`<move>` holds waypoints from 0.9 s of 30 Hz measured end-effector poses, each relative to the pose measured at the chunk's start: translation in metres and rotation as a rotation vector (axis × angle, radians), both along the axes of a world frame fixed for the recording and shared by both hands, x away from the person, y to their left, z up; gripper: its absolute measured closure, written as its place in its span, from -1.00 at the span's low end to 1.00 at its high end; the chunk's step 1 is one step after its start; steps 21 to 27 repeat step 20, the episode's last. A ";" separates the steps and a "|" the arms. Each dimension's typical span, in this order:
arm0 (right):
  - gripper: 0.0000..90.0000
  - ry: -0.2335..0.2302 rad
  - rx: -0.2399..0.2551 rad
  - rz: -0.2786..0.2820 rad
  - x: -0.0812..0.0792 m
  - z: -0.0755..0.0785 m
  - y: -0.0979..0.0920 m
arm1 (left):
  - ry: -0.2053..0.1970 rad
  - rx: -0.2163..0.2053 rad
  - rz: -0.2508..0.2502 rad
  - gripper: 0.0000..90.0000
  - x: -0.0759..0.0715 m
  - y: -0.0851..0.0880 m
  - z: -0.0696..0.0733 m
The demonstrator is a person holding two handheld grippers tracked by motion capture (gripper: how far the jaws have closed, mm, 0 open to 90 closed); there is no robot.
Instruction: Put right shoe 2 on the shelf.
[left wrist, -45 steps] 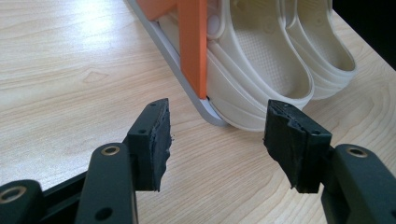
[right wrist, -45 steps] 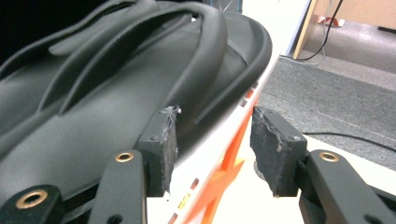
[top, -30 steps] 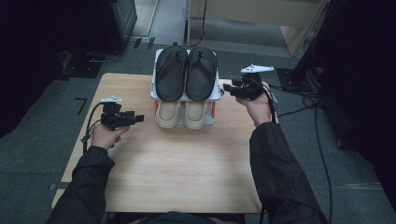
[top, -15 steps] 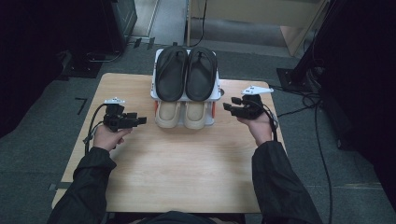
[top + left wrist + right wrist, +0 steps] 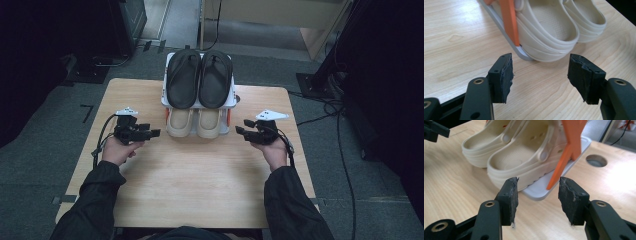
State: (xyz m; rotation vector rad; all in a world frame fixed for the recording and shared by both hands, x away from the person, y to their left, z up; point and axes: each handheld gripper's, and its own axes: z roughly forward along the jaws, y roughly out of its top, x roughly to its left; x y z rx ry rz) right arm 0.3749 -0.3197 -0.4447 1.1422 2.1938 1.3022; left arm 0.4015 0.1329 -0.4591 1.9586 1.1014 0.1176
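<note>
At the left of the table, the left gripper was held above the wood by the person's left hand, its jaws aimed to the right toward the shoe rack. In the left gripper view the left gripper stood with its jaws wide apart and nothing between them; beyond them lay bare wood and the near corner of the rack.

The rack stood at the far middle of the table, between the two grippers and apart from both. On its lower shelf lay a pair of cream clogs, side by side, their long axes running near to far and their open heels toward the person. On the top shelf lay a pair of black flip-flops, also lengthwise near to far, with the toe straps in their far halves. The top shelf hid the toe ends of the clogs in the high view, and the frame cut them off in the left gripper view, where the cream clogs showed their heels beside an orange rack post.

At the right, the right gripper pointed left at the rack from the right hand. In its own view the right gripper was moderately open and empty, facing the cream clogs and an orange brace on the grey base. A round hole showed in the tabletop beyond.
</note>
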 end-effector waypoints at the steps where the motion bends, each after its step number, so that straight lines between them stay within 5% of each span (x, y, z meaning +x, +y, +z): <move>1: 0.12 -0.004 0.006 0.002 -0.002 -0.003 0.001 | 0.001 0.001 -0.005 -0.19 -0.002 -0.001 0.000; 12: 0.11 0.013 0.008 0.046 -0.019 -0.023 0.011 | -0.013 0.022 -0.050 -0.24 -0.011 -0.013 -0.002; 27: 0.06 0.002 0.004 0.048 -0.019 -0.025 0.010 | -0.018 0.007 -0.036 -0.28 -0.011 -0.012 -0.002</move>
